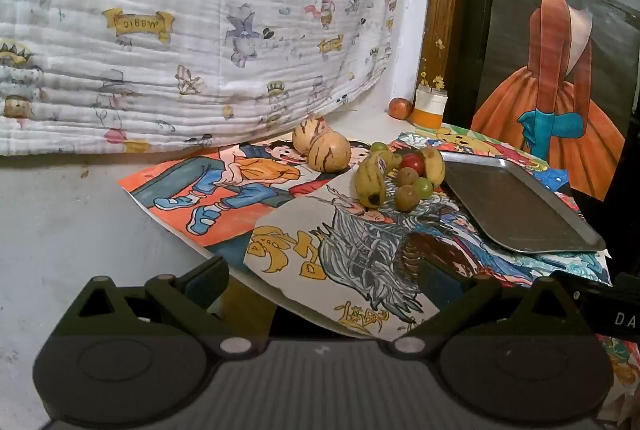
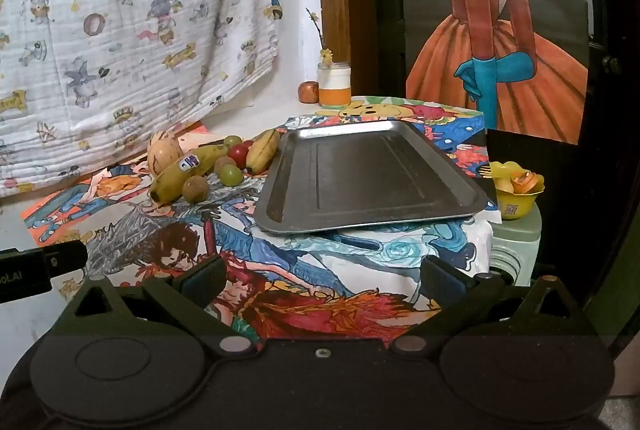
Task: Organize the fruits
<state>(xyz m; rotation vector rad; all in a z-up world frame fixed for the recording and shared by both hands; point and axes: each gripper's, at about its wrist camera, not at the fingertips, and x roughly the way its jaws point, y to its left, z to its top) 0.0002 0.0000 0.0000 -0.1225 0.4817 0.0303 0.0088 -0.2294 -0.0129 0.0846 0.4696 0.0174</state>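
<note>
Left wrist view: left gripper (image 1: 326, 282) spread fully, nothing between its pads. Fruit pile lies ahead and slightly right; stickered banana (image 1: 372, 178) runs its long axis roughly toward the gripper, two striped melons (image 1: 320, 146) just beyond-left. Empty metal tray (image 1: 516, 206) further right. Cloth (image 1: 200, 30) print reads "Magic", mirrored. Right wrist view: right gripper (image 2: 324, 280) equally wide, empty. Tray dead ahead; fruit ahead-left, banana slanting toward the gripper, sticker unreadable. Judgement: left gripper better aligned with the fruit.

Bananas (image 2: 182, 168), small round fruits (image 2: 231, 175) clustered beside bare metal tray (image 2: 368, 174)
</note>
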